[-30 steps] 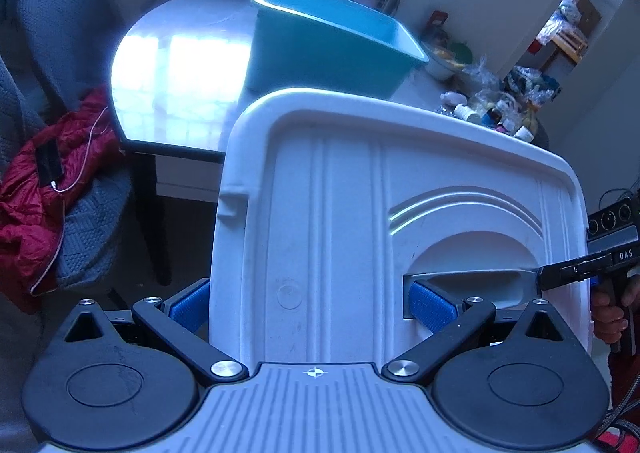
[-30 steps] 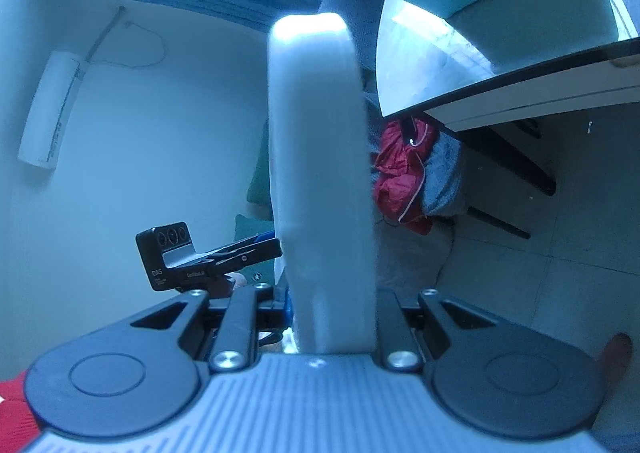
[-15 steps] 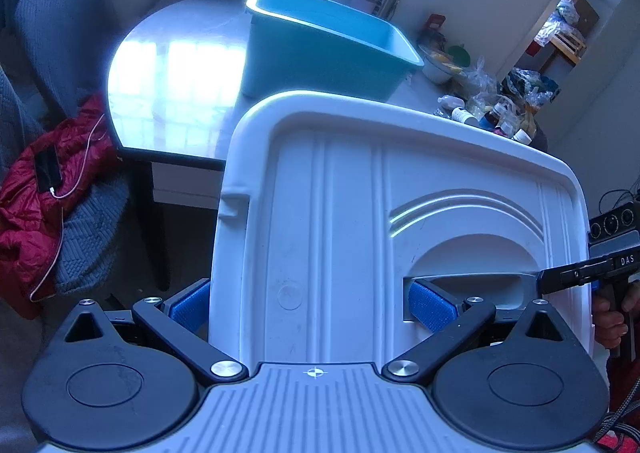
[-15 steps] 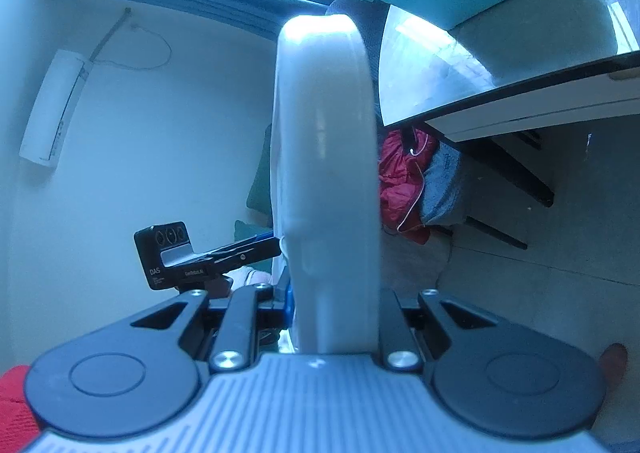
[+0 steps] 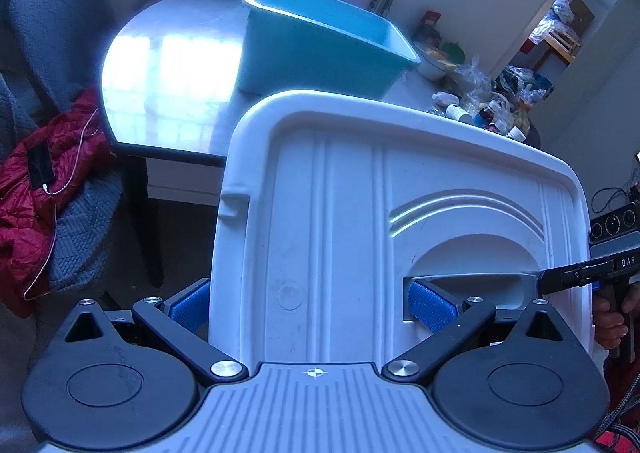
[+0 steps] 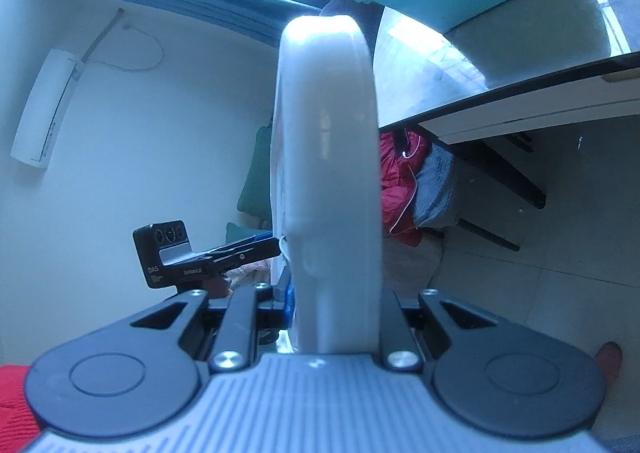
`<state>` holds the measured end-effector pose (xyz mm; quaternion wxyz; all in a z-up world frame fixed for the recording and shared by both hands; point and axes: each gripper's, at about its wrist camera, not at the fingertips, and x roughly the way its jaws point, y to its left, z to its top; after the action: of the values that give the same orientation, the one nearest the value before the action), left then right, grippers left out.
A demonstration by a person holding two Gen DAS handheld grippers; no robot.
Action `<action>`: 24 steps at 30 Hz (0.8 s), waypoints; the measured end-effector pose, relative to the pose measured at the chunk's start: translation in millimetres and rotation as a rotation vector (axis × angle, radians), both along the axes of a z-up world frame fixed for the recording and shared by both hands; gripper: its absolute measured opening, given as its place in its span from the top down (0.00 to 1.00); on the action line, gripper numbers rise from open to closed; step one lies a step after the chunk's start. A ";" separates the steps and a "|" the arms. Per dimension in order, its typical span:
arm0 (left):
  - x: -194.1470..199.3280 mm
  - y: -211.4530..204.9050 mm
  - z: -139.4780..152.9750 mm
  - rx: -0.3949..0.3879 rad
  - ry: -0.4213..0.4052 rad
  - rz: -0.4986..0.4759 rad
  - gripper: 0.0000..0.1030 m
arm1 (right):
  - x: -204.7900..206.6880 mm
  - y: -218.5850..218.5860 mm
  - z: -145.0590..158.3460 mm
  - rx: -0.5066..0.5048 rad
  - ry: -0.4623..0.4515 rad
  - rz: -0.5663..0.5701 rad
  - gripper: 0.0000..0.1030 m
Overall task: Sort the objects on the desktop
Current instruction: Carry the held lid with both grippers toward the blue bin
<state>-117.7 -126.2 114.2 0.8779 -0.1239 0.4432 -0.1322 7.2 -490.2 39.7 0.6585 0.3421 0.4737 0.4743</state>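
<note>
A white plastic lid point(image 5: 380, 221) with a moulded handle recess fills the left wrist view. My left gripper point(image 5: 312, 305) is shut on the lid, one blue pad on its left edge and one inside the handle recess. In the right wrist view the lid point(image 6: 328, 157) stands edge-on, and my right gripper point(image 6: 332, 309) is shut on its rim. A teal plastic bin point(image 5: 320, 49) stands on the glossy table point(image 5: 168, 93) ahead, beyond the lid. The right gripper's fingers point(image 5: 576, 277) show at the lid's right edge in the left wrist view.
Bottles and bags point(image 5: 488, 101) clutter the table's right end. A grey chair with a red jacket point(image 5: 44, 189) and a phone stands left of the table. The table edge point(image 6: 520, 93) and legs lie right in the right wrist view.
Both grippers have carried the lid a little closer to the table and bin; the grip on it is unchanged.
</note>
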 end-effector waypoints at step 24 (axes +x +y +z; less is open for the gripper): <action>11.6 -12.1 0.7 0.004 0.015 0.001 0.01 | -4.4 -11.5 11.2 -0.070 -0.056 -0.025 0.71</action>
<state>-106.1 -138.3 114.9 0.8750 -0.1232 0.4499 -0.1297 2.8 -501.7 50.9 0.6887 0.3114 0.4672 0.4587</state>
